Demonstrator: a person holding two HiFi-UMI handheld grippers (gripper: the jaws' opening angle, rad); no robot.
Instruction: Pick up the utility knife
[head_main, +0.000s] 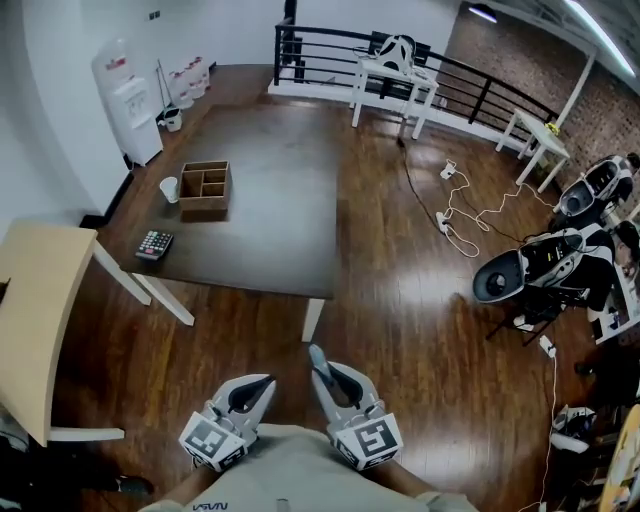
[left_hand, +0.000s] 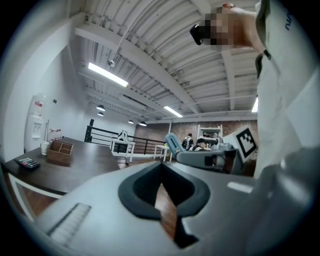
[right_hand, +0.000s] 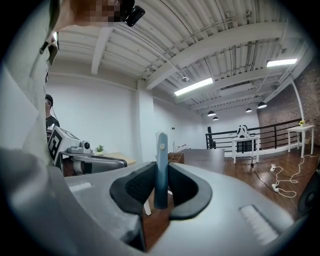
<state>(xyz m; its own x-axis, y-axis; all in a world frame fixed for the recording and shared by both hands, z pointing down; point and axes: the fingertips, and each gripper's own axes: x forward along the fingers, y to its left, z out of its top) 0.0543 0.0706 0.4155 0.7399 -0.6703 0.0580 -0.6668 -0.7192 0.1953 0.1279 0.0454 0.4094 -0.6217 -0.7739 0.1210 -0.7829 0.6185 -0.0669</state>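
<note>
The utility knife (right_hand: 161, 169), slim and blue-grey, stands upright between the pads of my right gripper (right_hand: 160, 192), which is shut on it. In the head view the right gripper (head_main: 327, 372) is low in the picture, close to the person's body, and the knife (head_main: 317, 356) pokes out ahead of its jaws. My left gripper (head_main: 262, 382) is beside it on the left, and its jaws are closed with nothing in them. In the left gripper view its pads (left_hand: 150, 175) meet, and the knife (left_hand: 173, 145) shows off to the right.
A dark table (head_main: 270, 210) stands ahead and carries a wooden divided box (head_main: 205, 188), a white cup (head_main: 169, 189) and a calculator (head_main: 154, 244). A pale table (head_main: 35, 300) is at the left. Cables (head_main: 455, 215) and machines (head_main: 530, 268) lie on the floor at the right.
</note>
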